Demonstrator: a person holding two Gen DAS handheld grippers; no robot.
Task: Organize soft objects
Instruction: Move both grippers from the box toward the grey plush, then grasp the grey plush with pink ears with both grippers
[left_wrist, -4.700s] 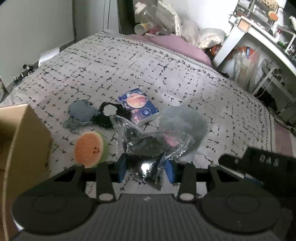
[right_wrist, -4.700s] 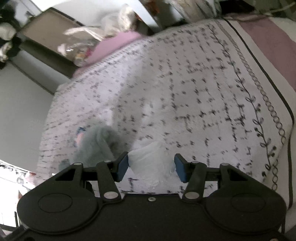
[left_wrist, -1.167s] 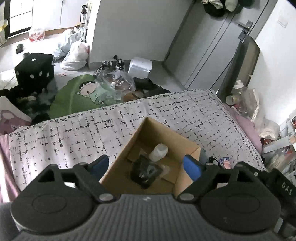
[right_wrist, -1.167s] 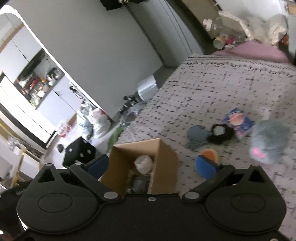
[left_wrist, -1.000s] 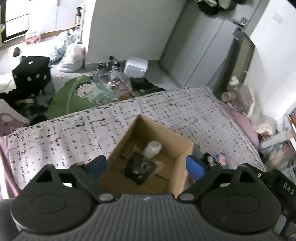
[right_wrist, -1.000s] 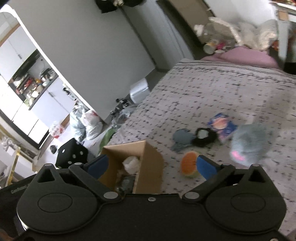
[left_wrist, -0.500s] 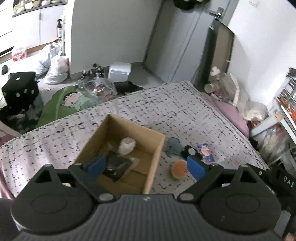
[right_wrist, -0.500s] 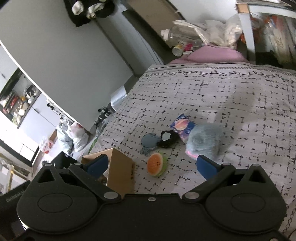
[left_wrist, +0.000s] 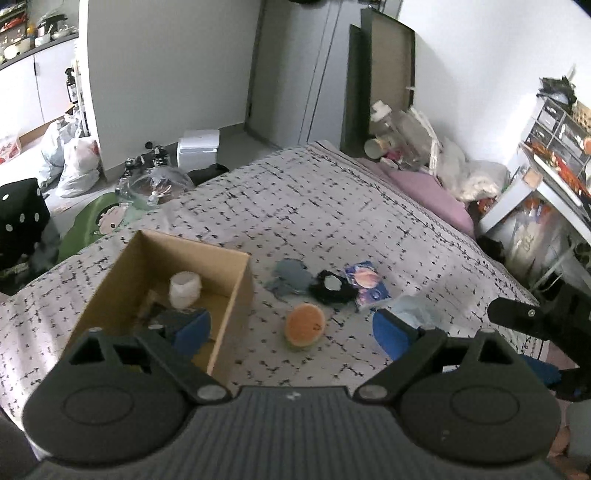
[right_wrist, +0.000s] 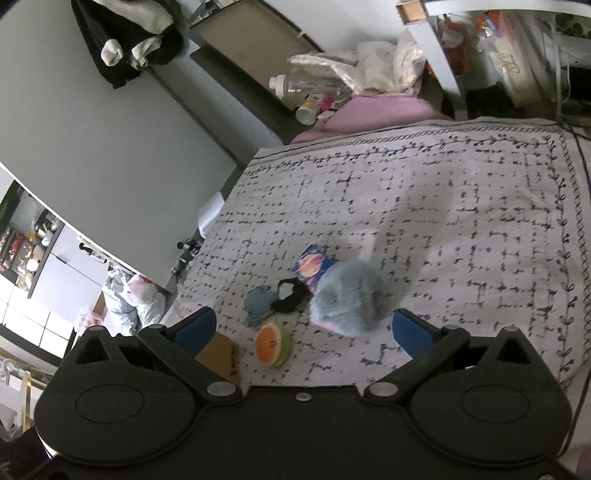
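A cardboard box (left_wrist: 236, 291) stands on the patterned bedspread (left_wrist: 332, 206), holding a white soft lump (left_wrist: 184, 290) and a dark bagged item. Right of it lie an orange melon-slice toy (left_wrist: 306, 326), a grey plush patch (left_wrist: 290, 278), a black round plush (left_wrist: 332, 288) and a planet-print packet (left_wrist: 367, 284). My left gripper (left_wrist: 291, 330) hangs open above the box's right wall and the melon toy, empty. My right gripper (right_wrist: 301, 326) is open and empty, high over the melon toy (right_wrist: 273, 343) and a fluffy grey-blue plush (right_wrist: 349, 297). Only a box corner (right_wrist: 221, 356) shows there.
A pink pillow (left_wrist: 432, 192) and bottles and bags crowd the bed's far corner. A white desk with shelves (left_wrist: 546, 177) stands on the right. The other gripper (left_wrist: 546, 325) is at the left wrist view's right edge. Bags and a black dice cushion (left_wrist: 22, 218) lie on the floor.
Both grippers have swung right, away from the box toward the loose toys. The bagged item and the white lump held earlier now lie in the box. Both grippers have gone from shut to open.
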